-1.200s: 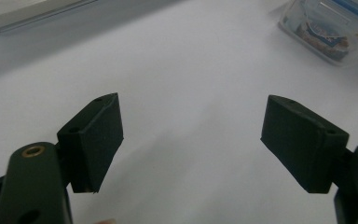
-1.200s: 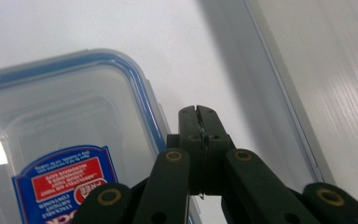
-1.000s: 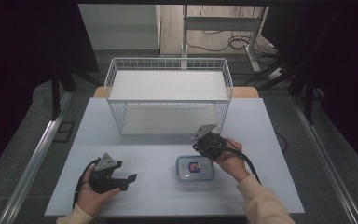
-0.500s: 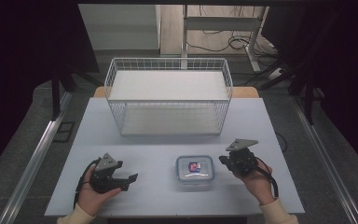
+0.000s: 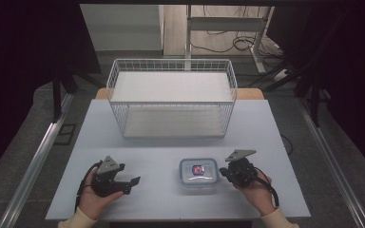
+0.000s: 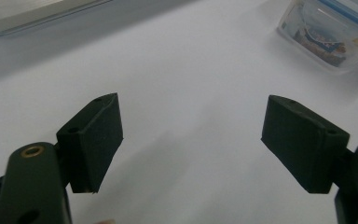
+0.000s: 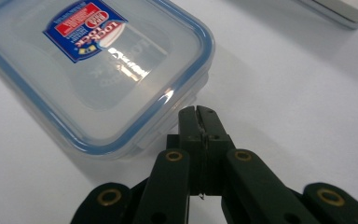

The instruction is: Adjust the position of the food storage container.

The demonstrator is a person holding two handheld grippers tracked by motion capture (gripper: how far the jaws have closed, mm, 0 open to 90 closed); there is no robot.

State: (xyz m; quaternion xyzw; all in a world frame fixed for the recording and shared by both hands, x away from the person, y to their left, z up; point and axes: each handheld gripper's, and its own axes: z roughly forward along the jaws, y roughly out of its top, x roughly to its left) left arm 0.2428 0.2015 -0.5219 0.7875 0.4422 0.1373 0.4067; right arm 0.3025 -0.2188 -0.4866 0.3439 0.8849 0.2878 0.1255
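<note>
A clear plastic food container (image 5: 198, 172) with a blue-rimmed lid and a red and blue label lies flat on the pale table (image 5: 171, 147), near its front edge. My right gripper (image 5: 223, 172) is shut with nothing between its jaws, held level just right of the container. In the right gripper view its closed tips (image 7: 198, 114) sit at the edge of the container (image 7: 93, 70), by the side flap. My left gripper (image 5: 130, 185) rests at the front left, open and empty. Its pads (image 6: 98, 135) stand wide apart over bare table, with the container (image 6: 328, 32) farther off.
A white wire basket (image 5: 171, 118) with a pale liner stands at the back middle of the table. The table's front edge runs just below both hands. Dark floor and metal rails (image 5: 38, 156) flank the table on both sides.
My right gripper has come from behind the container's right corner, out to the right and toward the front, and now sits lower beside the container. The left gripper has stayed put.
</note>
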